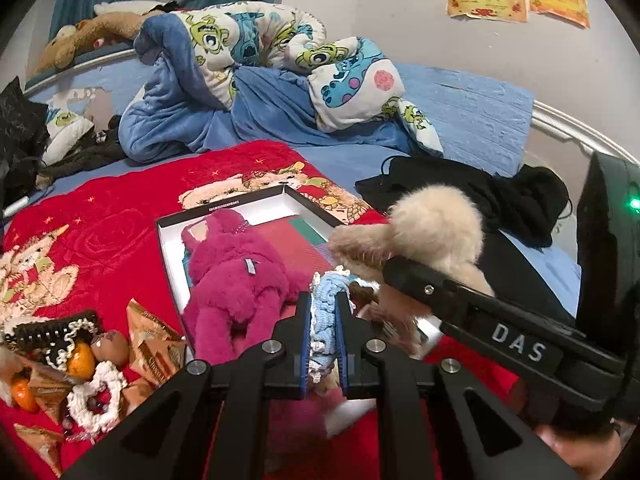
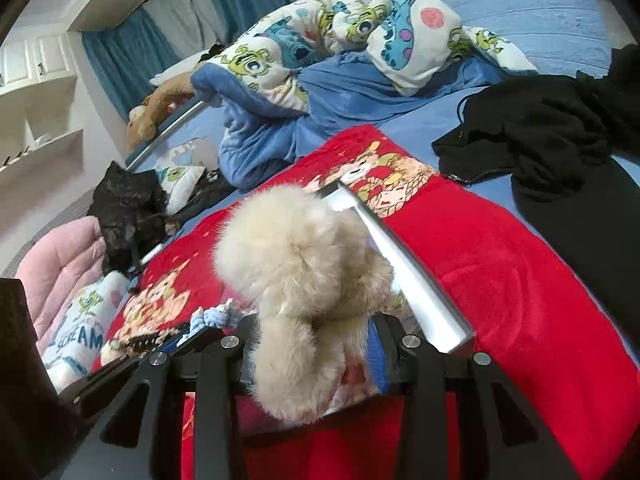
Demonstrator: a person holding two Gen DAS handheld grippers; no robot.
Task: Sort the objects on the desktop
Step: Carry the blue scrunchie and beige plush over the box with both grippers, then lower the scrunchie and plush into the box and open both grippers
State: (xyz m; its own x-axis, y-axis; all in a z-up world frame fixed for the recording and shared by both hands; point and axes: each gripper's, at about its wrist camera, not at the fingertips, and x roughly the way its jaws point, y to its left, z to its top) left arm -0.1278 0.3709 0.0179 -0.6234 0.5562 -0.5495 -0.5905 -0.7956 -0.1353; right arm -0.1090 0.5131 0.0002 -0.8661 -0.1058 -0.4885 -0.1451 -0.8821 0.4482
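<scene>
So the cream plush (image 2: 304, 280) hung clenched in the right gripper (image 2: 316, 344) just over the box's (image 1: 172, 248) near right corner, pink bear (image 1: 236, 280) lying leftward inside, while the left gripper (image 1: 324, 336) pinched a blue knitted doll (image 1: 326, 312) right beside it.

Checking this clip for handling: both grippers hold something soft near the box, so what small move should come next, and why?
Probably lower the right gripper and let the beige plush go into the box. The plush already hangs over the box's near corner, beside the pink plush lying inside. The left gripper is shut on a blue knitted piece right below, so it should wait.
</scene>
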